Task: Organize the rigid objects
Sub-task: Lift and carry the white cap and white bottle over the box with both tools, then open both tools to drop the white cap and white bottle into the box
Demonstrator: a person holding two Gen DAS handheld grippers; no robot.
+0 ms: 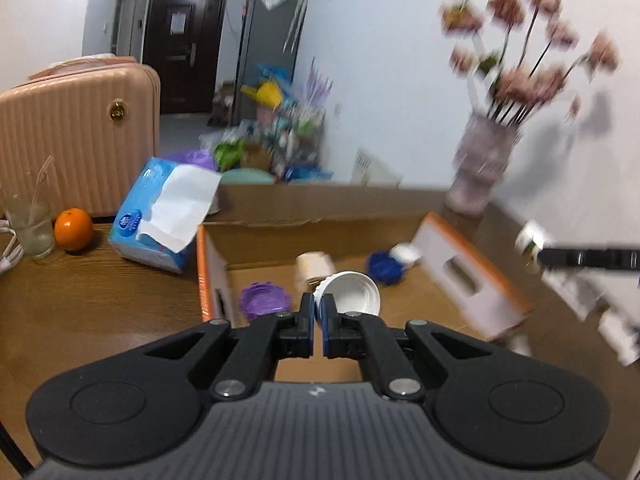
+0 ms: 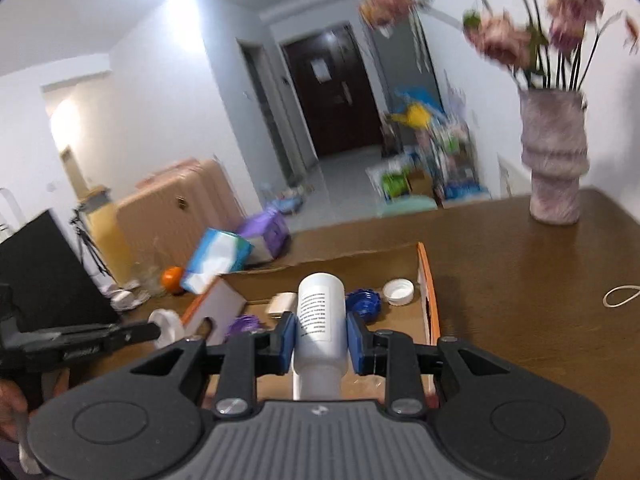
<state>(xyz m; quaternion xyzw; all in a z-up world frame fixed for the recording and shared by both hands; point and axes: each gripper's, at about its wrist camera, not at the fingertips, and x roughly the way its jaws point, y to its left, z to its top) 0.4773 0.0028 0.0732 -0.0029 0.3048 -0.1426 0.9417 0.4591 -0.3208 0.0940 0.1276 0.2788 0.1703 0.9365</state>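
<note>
My left gripper [image 1: 318, 304] is shut on the rim of a white lid [image 1: 352, 293] and holds it above the open cardboard box [image 1: 256, 248]. My right gripper [image 2: 321, 330] is shut on a white bottle [image 2: 320, 320], bottom end forward, over the box's near edge [image 2: 426, 280]. In the box lie a purple lid [image 1: 264, 300], a blue lid [image 1: 385, 266], a cream cap [image 1: 314, 266] and a white lid [image 2: 398, 291]. The left gripper with its lid [image 2: 166, 328] shows at left in the right wrist view. The right gripper [image 1: 536, 250] shows blurred at right in the left wrist view.
A tissue pack [image 1: 160, 216], an orange [image 1: 73, 229] and a glass [image 1: 30, 224] stand left of the box on the wooden table [image 2: 520, 300]. A vase of flowers [image 2: 554, 160] stands at the back right. A rubber band [image 2: 622, 296] lies at the right. A pink suitcase [image 1: 76, 136] stands behind.
</note>
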